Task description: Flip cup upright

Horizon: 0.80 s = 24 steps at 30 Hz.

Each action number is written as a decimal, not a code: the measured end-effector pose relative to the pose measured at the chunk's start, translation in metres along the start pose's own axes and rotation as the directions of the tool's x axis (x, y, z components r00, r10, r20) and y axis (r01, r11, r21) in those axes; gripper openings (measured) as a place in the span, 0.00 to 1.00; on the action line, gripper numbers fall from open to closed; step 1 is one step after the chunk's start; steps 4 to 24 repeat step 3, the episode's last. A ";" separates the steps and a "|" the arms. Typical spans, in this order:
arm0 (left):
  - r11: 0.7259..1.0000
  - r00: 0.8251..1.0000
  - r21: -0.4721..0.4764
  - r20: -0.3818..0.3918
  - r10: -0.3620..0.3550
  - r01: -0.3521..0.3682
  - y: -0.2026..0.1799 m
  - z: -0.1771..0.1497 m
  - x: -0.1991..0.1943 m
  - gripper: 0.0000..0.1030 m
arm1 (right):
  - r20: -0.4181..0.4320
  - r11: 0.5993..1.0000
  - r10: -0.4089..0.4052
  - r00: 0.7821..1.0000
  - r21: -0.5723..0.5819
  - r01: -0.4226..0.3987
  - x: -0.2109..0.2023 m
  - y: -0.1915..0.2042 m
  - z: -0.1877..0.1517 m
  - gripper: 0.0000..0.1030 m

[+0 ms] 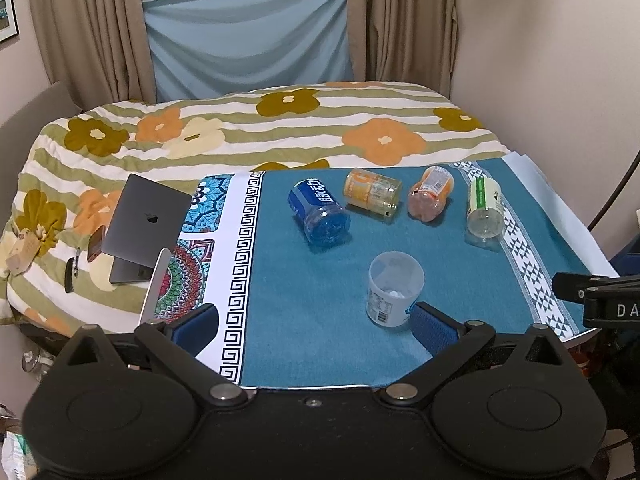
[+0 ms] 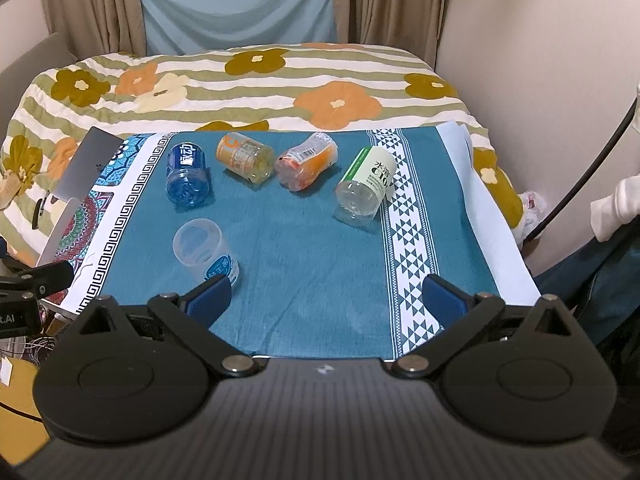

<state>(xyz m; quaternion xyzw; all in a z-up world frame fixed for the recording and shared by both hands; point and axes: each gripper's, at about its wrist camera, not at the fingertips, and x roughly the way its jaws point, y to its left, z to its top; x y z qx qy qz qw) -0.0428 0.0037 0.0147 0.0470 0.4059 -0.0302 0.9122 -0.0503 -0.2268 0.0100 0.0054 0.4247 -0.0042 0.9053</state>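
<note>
- The white cup (image 1: 394, 290) stands mouth-up on the teal cloth (image 1: 320, 320), nearest of the containers; four cut bottles lie on their sides behind it.
- The left gripper (image 1: 316, 322) is spread wide, holding nothing, its right pad just beside the cup; the right gripper (image 2: 326, 294) is likewise apart and empty.
- Next, the person should probably close on a lying bottle's mid-body, then rotate it base-down.
- The green bottle (image 2: 366, 186) reads "C100"; the laptop (image 1: 146, 220) shows an Apple logo; other print is illegible.
</note>
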 end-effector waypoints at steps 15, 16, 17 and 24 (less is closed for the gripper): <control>1.000 1.000 -0.003 -0.002 -0.001 0.001 0.001 0.001 0.001 1.00 | 0.000 1.000 -0.001 1.000 -0.001 0.001 0.000 0.000 0.000 1.00; 1.000 1.000 -0.003 -0.002 -0.001 0.001 0.001 0.001 0.001 1.00 | 0.000 1.000 -0.001 1.000 -0.001 0.001 0.000 0.000 0.000 1.00; 1.000 1.000 -0.003 -0.002 -0.001 0.001 0.001 0.001 0.001 1.00 | 0.000 1.000 -0.001 1.000 -0.001 0.001 0.000 0.000 0.000 1.00; 1.000 1.000 -0.003 -0.002 -0.001 0.001 0.001 0.001 0.001 1.00 | 0.000 1.000 -0.001 1.000 -0.001 0.001 0.000 0.000 0.000 1.00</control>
